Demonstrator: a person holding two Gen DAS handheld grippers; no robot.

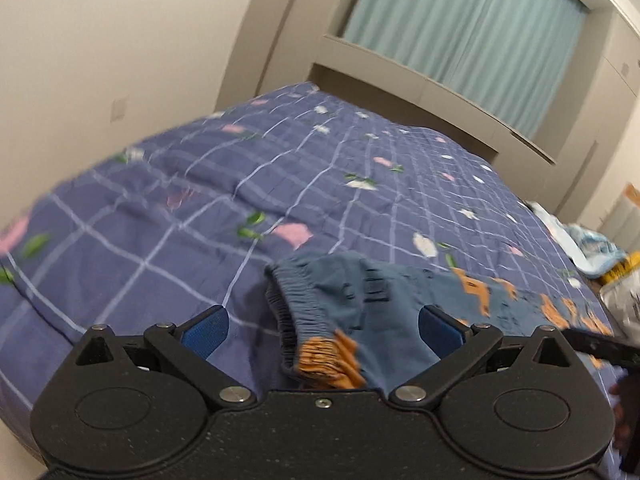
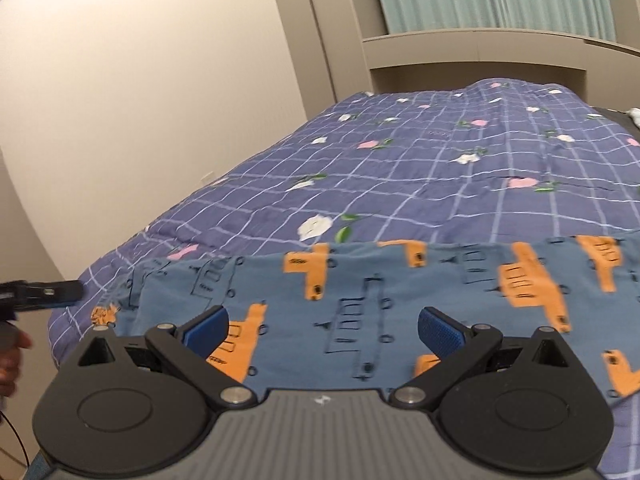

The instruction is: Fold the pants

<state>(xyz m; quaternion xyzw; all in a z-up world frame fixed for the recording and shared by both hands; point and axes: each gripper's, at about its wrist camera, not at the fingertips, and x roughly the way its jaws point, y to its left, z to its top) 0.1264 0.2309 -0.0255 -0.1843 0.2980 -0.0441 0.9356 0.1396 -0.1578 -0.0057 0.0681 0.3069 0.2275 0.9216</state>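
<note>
We saw a pair of kids' pants (image 2: 400, 292) spread flat on a quilted bedspread (image 2: 420, 160) near the bed's front edge. The pants were soft blue-grey cotton w/ orange truck prints and thin dark outline drawings. In the left wrist view their gathered elastic waistband (image 1: 296, 304) puckered into a curved ridge, w/ an orange ribbed patch just below it.

The bedspread was purple-blue, crossed by pale grid lines and dotted w/ pink and white flowers; it wrinkled in long soft folds.

Our left gripper (image 1: 323, 332) had its blue textured pads (image 1: 206, 334) spread wide above the waistband end, pinching nothing. Our right gripper (image 2: 323, 330) was likewise spread wide over the mid leg fabric, its ribbed blue pads (image 2: 440, 330) gripping nothing.

A pale teal pleated curtain (image 1: 460, 36) hung behind a beige headboard shelf (image 1: 420, 76). At the left view's right edge a blurred pile of light-blue cloth and packaging (image 1: 600, 256) was cut off; we couldn't make out what it held.
</note>
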